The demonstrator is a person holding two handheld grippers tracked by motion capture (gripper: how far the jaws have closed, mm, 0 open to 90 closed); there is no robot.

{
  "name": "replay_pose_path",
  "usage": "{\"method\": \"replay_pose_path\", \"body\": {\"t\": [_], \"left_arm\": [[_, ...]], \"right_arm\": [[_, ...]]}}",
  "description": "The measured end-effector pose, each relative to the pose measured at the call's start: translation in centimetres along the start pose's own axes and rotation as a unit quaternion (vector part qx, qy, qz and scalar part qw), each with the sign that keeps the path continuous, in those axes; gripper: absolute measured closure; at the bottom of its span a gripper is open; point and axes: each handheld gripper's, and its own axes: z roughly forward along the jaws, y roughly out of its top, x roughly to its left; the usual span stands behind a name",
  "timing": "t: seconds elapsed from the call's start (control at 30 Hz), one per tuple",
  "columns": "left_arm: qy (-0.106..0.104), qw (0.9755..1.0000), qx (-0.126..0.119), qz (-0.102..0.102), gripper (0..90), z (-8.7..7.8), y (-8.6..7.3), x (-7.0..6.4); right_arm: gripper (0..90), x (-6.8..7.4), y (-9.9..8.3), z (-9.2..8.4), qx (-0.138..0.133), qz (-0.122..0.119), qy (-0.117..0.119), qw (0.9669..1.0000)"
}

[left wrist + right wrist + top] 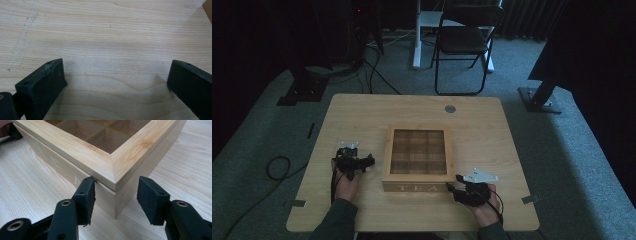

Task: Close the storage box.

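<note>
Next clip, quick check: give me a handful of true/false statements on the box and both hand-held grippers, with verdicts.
1. The tea box lid is shut. True.
2. The left hand-held gripper grips the box. False: its jaws stand open over bare table.
3. The right hand-held gripper sits at a front corner of the box. True: its open jaws straddle that corner.
4. The box lid is solid wood. False: compartments show through its window.
5. A folding chair stands beyond the table. True.
</note>
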Motion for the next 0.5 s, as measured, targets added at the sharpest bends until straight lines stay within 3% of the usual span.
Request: {"method": "replay_pose_path", "body": {"t": [0.23,0.5], "left_arm": [[0.000,1.0000,0.000,0.000,1.6,0.0,0.0,0.0],[0.000,1.0000,0.000,0.000,1.6,0.0,0.0,0.0]], "right_arm": [[47.5,0.0,-0.4,-0.2,-0.003,0.007,0.002,1.0000],[45.7,-0.5,-0.2,-1.3,-0.035,0.013,-0.007,0.9993]]}}
